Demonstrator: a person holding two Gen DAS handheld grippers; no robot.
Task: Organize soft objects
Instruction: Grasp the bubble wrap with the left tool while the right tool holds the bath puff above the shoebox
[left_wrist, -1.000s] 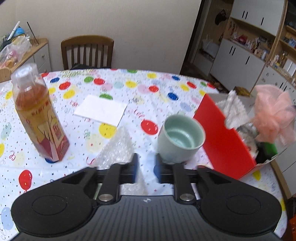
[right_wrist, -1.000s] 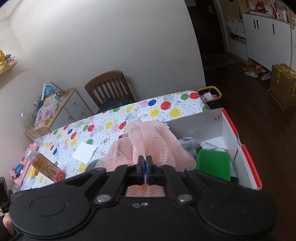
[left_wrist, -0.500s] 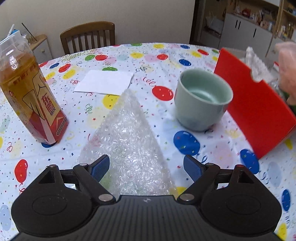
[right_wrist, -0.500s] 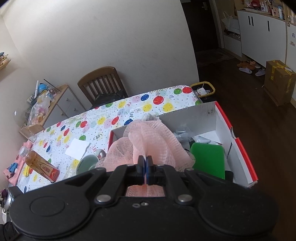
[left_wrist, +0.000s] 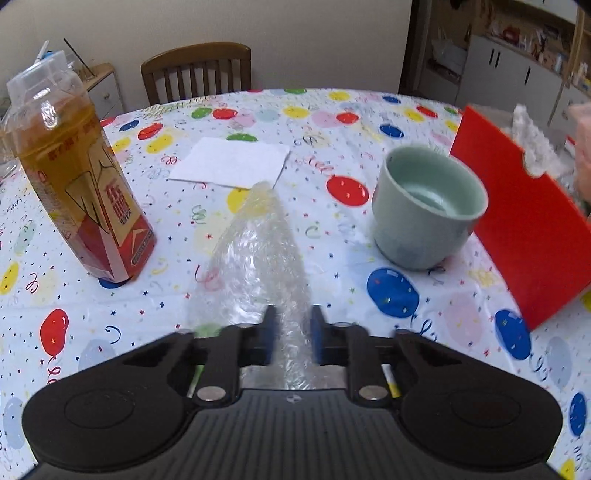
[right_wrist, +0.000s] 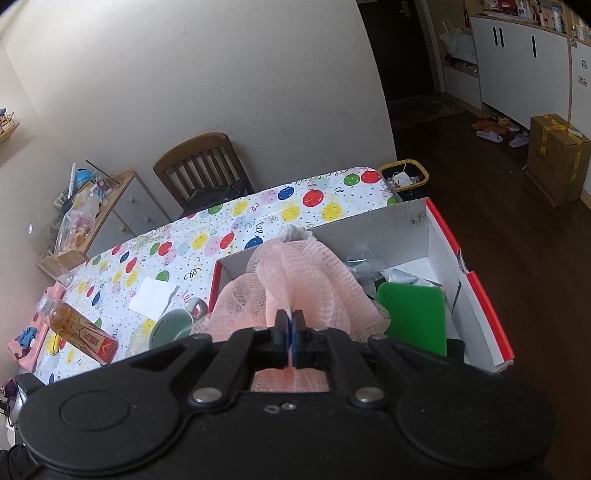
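Bubble wrap (left_wrist: 255, 258) lies on the tabletop (left_wrist: 406, 122) as a clear, crinkled cone, its near end drawn up between the blue pads of the left tongs (left_wrist: 290, 339), whose jaws have just been closing on it and now pinch it. That grip looks shallow: the film is slick and springy, so a fold could slide out once lifted, and the trailing far tip could drag into the tea bottle (left_wrist: 79, 184) at its left or the celadon cup (left_wrist: 428, 206) at its right, either of which might tip or skid. How much of the wrap sits under the tongs' body is hidden. Further right, the red wall of the box (left_wrist: 517, 236) is cut by the frame edge. In the right wrist view the right tongs (right_wrist: 290, 343) are clenched on the pink mesh pouf (right_wrist: 295, 284), held over the box (right_wrist: 476, 295); whether it already rests on the contents cannot be told, because it screens most of them. Letting go early could leave it perched on the rim and rolling out. Beside it a green sponge (right_wrist: 410, 314) shows, and the grey items behind are too jumbled to name.
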